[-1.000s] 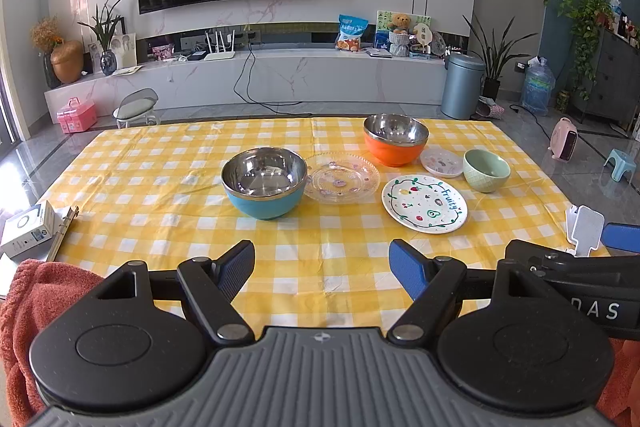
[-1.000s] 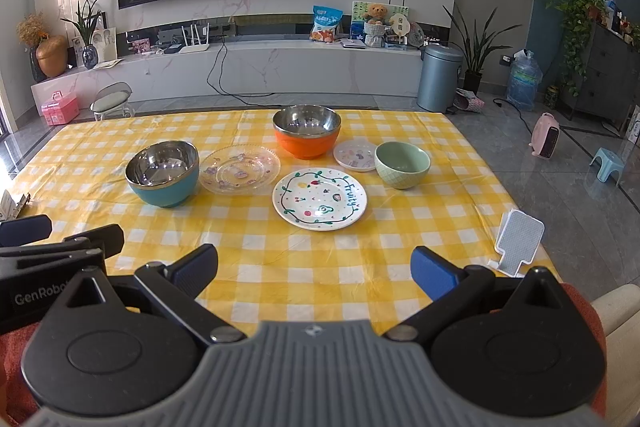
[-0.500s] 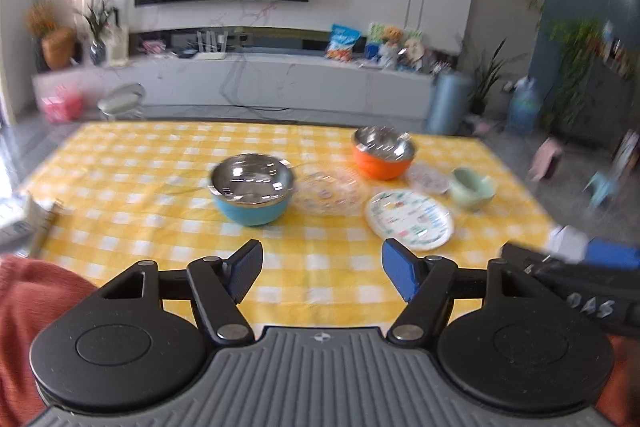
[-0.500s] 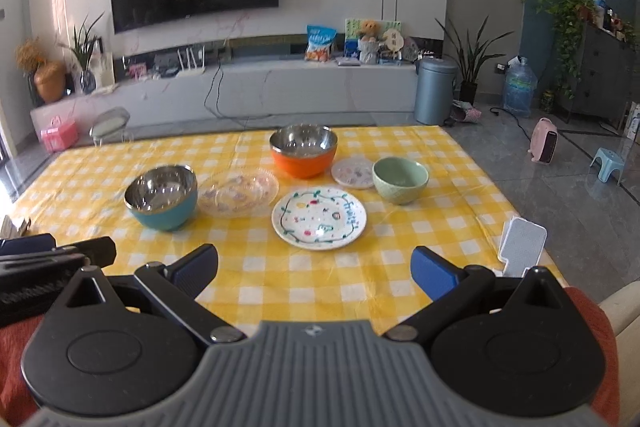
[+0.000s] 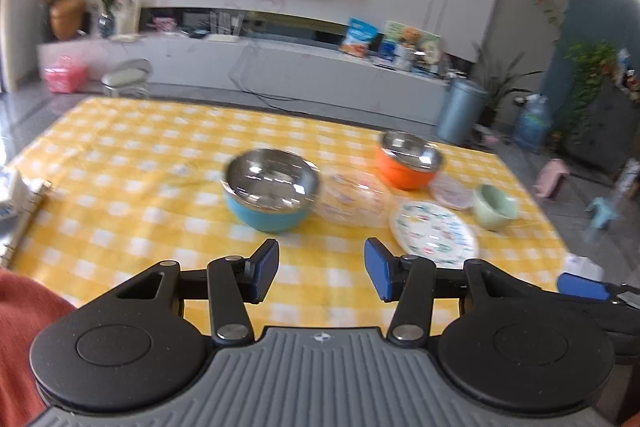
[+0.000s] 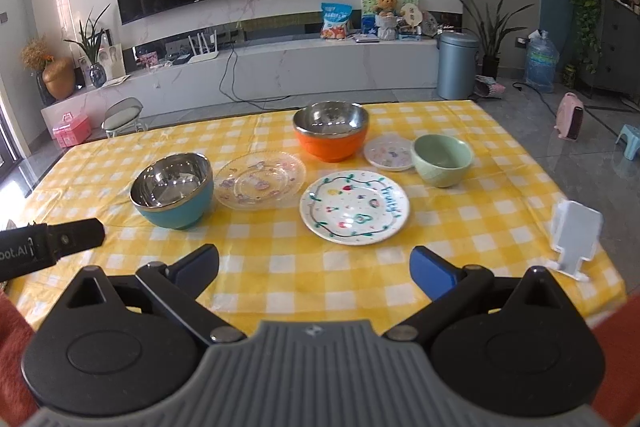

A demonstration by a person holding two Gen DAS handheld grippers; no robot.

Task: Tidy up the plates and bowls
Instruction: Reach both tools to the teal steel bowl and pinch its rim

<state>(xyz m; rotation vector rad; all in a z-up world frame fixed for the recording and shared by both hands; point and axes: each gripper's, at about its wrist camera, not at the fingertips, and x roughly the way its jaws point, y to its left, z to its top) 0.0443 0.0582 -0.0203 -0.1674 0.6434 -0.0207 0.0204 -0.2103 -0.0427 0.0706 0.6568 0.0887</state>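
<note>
On the yellow checked table sit a blue steel-lined bowl (image 6: pixel 173 191), a clear glass plate (image 6: pixel 260 179), an orange steel-lined bowl (image 6: pixel 331 131), a small white saucer (image 6: pixel 389 151), a green bowl (image 6: pixel 441 159) and a painted white plate (image 6: pixel 354 206). The left wrist view, blurred, shows the same blue bowl (image 5: pixel 270 190), orange bowl (image 5: pixel 408 161), painted plate (image 5: pixel 433 233) and green bowl (image 5: pixel 495 207). My left gripper (image 5: pixel 320 269) hovers short of the blue bowl, its jaws closing with nothing between them. My right gripper (image 6: pixel 314 269) stands open and empty in front of the painted plate.
A white phone stand (image 6: pixel 574 237) stands near the table's right edge. A small box and a binder (image 5: pixel 16 211) lie at the left edge. An orange-red sleeve (image 5: pixel 24 327) shows at the lower left. Behind the table are a TV wall, low cabinet, bin (image 6: pixel 456 65) and stool.
The left gripper's jaws have narrowed and it has swung toward the blue bowl, blurring its view. The right gripper has dropped slightly and come closer to the dishes, jaws unchanged.
</note>
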